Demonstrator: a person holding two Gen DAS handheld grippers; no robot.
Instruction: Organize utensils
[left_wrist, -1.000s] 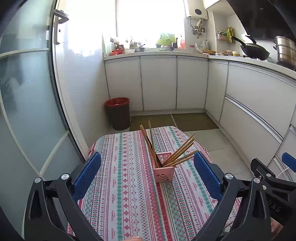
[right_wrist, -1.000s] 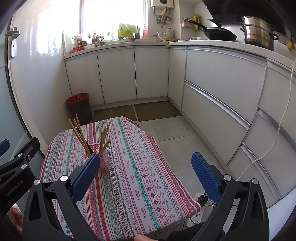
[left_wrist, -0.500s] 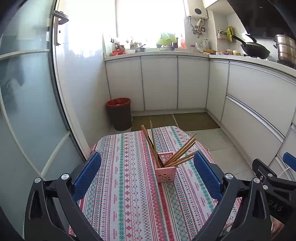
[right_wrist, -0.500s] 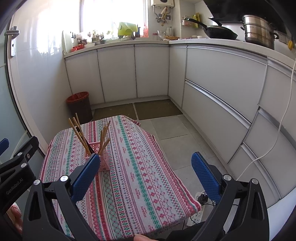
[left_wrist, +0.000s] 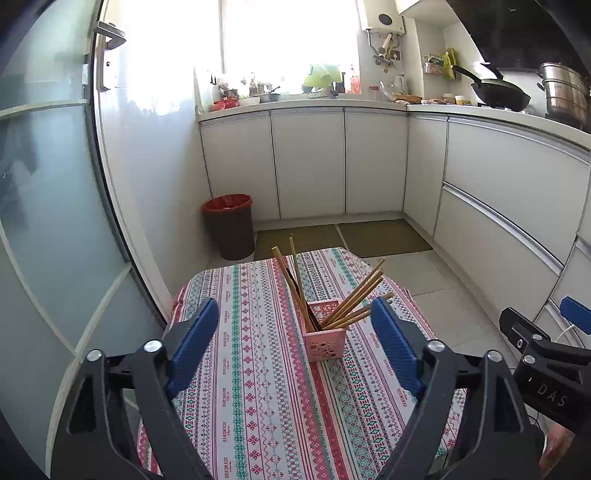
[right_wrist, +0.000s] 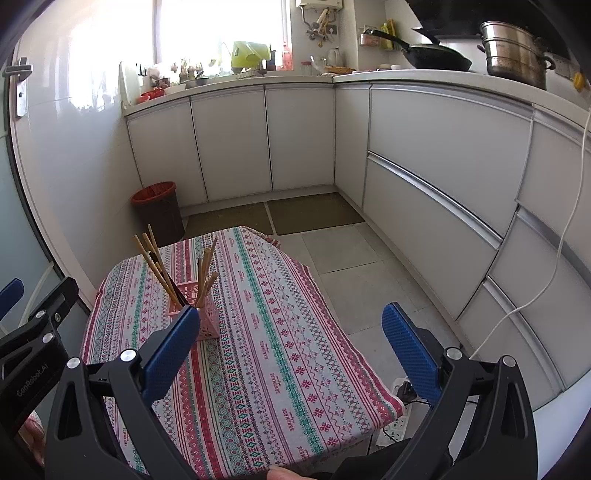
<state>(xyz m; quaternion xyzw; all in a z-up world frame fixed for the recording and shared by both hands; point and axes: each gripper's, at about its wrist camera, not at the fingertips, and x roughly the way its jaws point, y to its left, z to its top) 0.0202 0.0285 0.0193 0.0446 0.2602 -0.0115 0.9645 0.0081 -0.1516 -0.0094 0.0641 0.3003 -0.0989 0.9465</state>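
Note:
A pink perforated holder stands upright on the patterned tablecloth, with several wooden chopsticks fanned out of it. It also shows in the right wrist view, with the chopsticks leaning left and up. My left gripper is open and empty, held back above the near part of the table with the holder between its blue pads. My right gripper is open and empty, to the right of the holder.
The small table sits in a narrow kitchen. A red-rimmed bin stands beyond it on the floor. White cabinets run along the right, a glass door is on the left. A power strip lies on the floor at the right.
Both grippers have drifted slightly back and up, so the table and holder sit a little lower in view. Both stay open and empty. The holder has not moved.

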